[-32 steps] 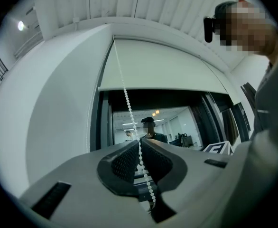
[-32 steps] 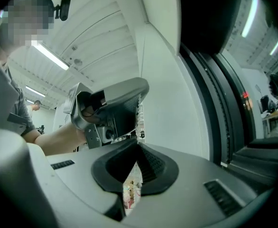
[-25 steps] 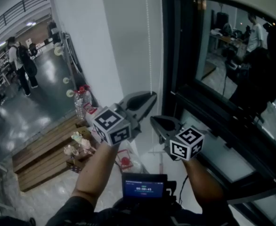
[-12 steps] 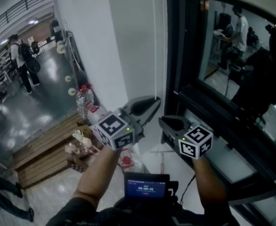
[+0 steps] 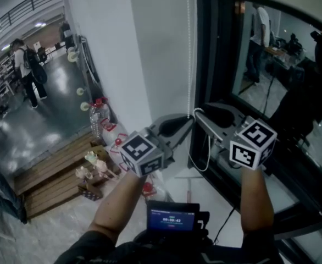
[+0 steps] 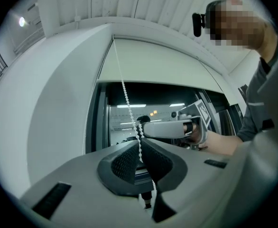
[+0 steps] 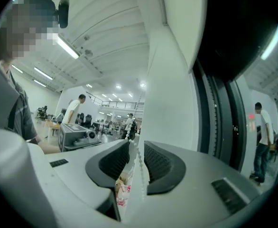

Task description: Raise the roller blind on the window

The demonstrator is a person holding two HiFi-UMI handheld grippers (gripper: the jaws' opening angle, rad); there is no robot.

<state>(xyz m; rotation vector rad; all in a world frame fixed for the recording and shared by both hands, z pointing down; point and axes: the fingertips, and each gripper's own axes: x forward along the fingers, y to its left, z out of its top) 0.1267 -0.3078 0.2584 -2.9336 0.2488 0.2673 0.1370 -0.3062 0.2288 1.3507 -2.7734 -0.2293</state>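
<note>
The roller blind (image 6: pixel 153 63) sat rolled high at the top of the window (image 5: pixel 271 92), its pale lower edge showing along the upper frame in the head view. Its bead chain (image 5: pixel 190 48) hung straight down beside the white wall (image 5: pixel 150 48), at the left side of the dark window frame, and a slack loop of it drooped below the two grippers.

The left gripper (image 5: pixel 187 121) had its fingers pressed together on the chain; in the left gripper view the beads ran down into the closed seam between the two dark pads (image 6: pixel 125 163) and came out again underneath. The chain above that grip looked taut up to the blind's top corner.

The right gripper (image 5: pixel 198 113) met the chain just above the left one, coming in from the window side. Its fingers had just been opening and stood well apart, and in the right gripper view the chain (image 7: pixel 138 167) passed through the gap between the ribbed pads (image 7: pixel 159 164) without being pinched by either.

Both forearms rose from the bottom of the head view, with a small lit screen (image 5: pixel 172 219) between them. Down to the left lay a wooden platform (image 5: pixel 51 175) with a bottle (image 5: pixel 96 120) beside it, and a person with a backpack (image 5: pixel 26 65) stood farther off on the shiny floor
</note>
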